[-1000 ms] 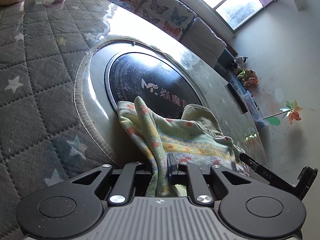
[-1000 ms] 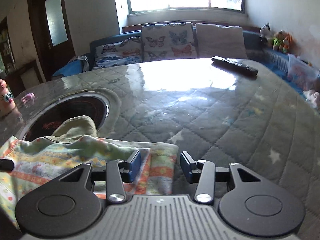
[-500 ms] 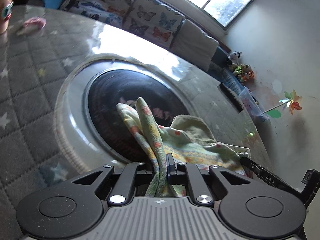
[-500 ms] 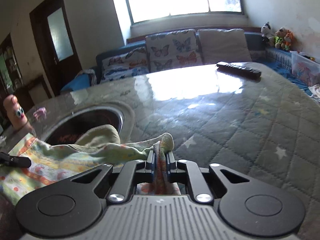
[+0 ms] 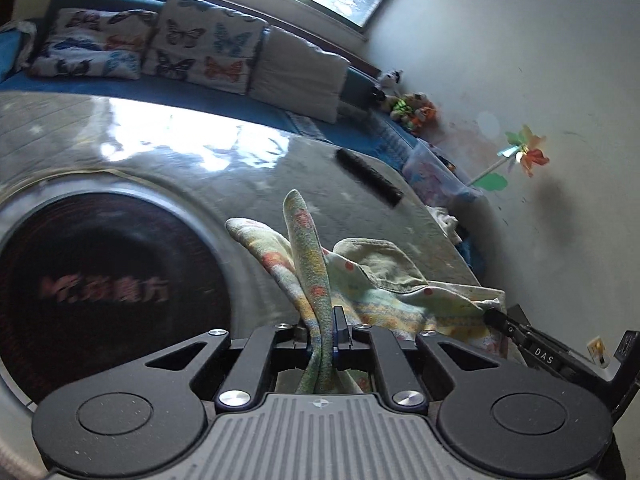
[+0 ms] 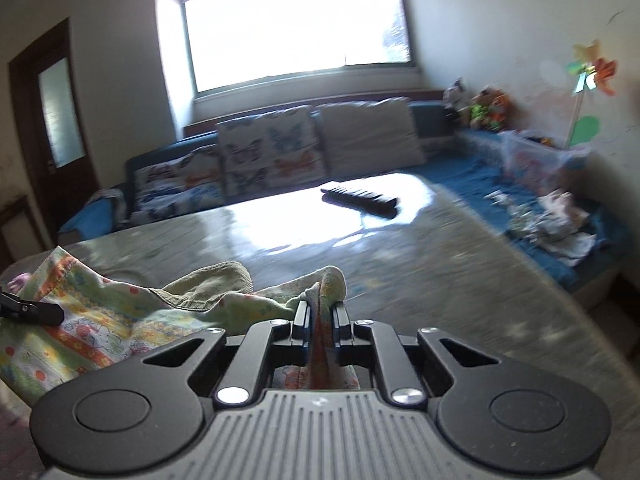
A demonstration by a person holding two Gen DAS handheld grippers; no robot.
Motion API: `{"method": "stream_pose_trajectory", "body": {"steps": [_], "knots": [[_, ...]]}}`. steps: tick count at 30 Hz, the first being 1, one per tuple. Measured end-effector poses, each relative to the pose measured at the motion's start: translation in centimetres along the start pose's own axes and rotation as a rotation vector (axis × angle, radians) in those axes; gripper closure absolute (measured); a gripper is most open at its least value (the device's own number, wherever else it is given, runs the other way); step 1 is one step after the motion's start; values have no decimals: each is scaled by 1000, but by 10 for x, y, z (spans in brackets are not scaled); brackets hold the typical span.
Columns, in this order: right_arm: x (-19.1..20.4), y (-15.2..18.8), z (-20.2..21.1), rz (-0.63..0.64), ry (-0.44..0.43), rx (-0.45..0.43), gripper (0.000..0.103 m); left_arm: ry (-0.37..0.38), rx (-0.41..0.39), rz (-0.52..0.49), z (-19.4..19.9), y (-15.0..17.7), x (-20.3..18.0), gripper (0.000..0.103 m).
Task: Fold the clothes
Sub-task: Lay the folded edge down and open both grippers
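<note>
A small patterned garment (image 5: 372, 280), pale green with orange and yellow print, hangs lifted above the table. My left gripper (image 5: 324, 332) is shut on one bunched edge of it, and a fold sticks up past the pads. My right gripper (image 6: 320, 320) is shut on the opposite edge of the garment (image 6: 100, 320), which stretches away to the left. The right gripper's fingertip (image 5: 496, 316) shows at the cloth's far end in the left wrist view. In the right wrist view, the left gripper's fingertip (image 6: 36, 312) shows at the left edge.
The table (image 6: 420, 280) has a grey quilted star cover under a glossy sheet. A round black cooktop (image 5: 100, 288) is set into it. A black remote (image 6: 360, 200) lies at the far side. Behind stand a blue sofa with butterfly cushions (image 6: 272, 160) and a heap of clothes (image 6: 552, 220).
The right gripper closed on the garment's edge. Both grippers rose with the cloth, lifting it off the table, and the left view swung right across the cooktop.
</note>
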State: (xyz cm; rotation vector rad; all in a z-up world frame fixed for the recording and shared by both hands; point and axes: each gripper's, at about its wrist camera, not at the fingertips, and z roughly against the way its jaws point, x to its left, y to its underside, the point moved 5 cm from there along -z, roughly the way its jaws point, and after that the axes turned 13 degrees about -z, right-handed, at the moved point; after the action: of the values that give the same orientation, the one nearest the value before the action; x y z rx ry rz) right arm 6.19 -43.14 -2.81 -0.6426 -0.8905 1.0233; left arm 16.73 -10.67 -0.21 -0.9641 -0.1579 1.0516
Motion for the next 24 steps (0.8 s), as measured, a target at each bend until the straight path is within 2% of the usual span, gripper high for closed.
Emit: {"method": "stream_pose_trajectory", "body": {"steps": [6, 12, 15, 16, 17, 18, 20, 24], "knots": [[-37, -24, -7, -9, 83, -27, 94, 34, 30, -66, -43, -17, -29, 94], [-63, -27, -24, -47, 141, -20, 92, 35, 77, -119, -75, -17, -46, 93], [-69, -17, -34, -32, 171, 19, 90, -37, 116, -162, -89, -11, -46, 88], [-69, -14, -34, -19, 178, 21, 90, -61, 121, -177, -90, -8, -44, 81], [-68, -12, -35, -5, 184, 23, 90, -84, 125, -185, -89, -7, -41, 66], [-68, -11, -35, -2, 183, 22, 89, -105, 122, -189, -89, -7, -37, 61], [-65, -11, -34, 0, 177, 17, 89, -138, 107, -199, -88, -9, -32, 58], [-50, -11, -39, -1, 109, 42, 89, -129, 91, -208, -89, -15, -33, 61]]}}
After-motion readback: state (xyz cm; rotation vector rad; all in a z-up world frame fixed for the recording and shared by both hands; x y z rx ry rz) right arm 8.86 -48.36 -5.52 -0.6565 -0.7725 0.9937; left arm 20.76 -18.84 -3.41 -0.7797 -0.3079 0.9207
